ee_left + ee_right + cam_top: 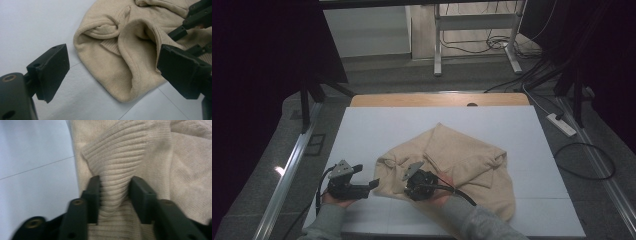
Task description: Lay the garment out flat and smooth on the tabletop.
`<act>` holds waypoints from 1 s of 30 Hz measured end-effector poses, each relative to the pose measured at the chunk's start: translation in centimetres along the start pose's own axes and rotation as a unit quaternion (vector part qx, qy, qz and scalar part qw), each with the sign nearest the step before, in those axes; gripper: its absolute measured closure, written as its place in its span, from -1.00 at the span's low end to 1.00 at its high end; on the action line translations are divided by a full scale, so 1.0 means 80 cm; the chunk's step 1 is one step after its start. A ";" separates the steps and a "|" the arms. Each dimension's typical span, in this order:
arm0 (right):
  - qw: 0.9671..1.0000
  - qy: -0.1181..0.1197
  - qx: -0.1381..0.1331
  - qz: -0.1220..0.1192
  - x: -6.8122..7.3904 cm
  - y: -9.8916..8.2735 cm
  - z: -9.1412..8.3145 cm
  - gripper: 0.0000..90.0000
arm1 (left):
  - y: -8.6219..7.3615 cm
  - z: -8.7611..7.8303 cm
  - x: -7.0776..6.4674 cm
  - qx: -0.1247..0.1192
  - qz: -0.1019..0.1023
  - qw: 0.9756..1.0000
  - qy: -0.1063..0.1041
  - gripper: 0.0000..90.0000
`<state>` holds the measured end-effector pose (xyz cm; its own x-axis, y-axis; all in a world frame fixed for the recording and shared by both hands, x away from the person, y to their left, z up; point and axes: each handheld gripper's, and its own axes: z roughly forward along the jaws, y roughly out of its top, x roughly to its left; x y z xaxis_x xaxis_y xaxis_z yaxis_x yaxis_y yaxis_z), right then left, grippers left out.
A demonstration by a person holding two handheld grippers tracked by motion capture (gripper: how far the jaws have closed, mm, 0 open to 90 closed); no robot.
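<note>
A beige knitted sweater (pixel 462 160) lies crumpled on the white table (pixel 377 125), right of centre. My right gripper (pixel 410 185) sits on the sweater's near left part. In the right gripper view its jaws (pixel 115 192) are shut on a raised fold of the ribbed edge (pixel 120 157), and the fabric bunches between the pads. My left gripper (pixel 366 176) rests just left of the sweater, open, with nothing gripped. In the left gripper view its jaws (pixel 113 65) stand wide apart around the sweater's folded corner (pixel 105 30) without touching it, and the right gripper (pixel 192 20) shows at the upper right.
The white table cover ends in a wooden strip (pixel 437 100) at the far side. Beyond it stand a desk frame (pixel 477 30) and loose cables on the floor. A power strip (pixel 562 125) lies right of the table. Bare white surface (pixel 362 135) spreads left of and behind the sweater.
</note>
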<state>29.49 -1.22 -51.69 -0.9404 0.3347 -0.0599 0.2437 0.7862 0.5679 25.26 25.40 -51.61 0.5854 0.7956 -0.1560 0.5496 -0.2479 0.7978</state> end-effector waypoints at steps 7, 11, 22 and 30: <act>0.999 0.022 -0.017 0.019 -0.003 -0.004 -0.009 0.79 | 0.000 0.000 0.001 0.000 -0.001 1.000 0.000 -0.76; 0.998 0.050 -0.035 0.032 0.001 -0.006 -0.024 0.79 | 0.000 -0.002 0.002 -0.004 -0.003 1.000 -0.001 -0.76; 0.988 0.145 -0.049 -0.004 0.062 -0.007 -0.063 0.79 | 0.002 -0.010 0.005 -0.028 -0.016 0.999 -0.003 -0.76; 0.975 0.214 -0.031 -0.046 0.119 -0.009 -0.058 0.71 | 0.001 -0.009 0.006 -0.026 -0.017 1.000 -0.005 -0.76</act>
<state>19.27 -1.03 -48.85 -0.9737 0.0072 0.2277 0.1519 0.7656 0.6251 25.13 26.15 -51.17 0.5733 0.7972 -0.1892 0.5382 -0.1923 0.8206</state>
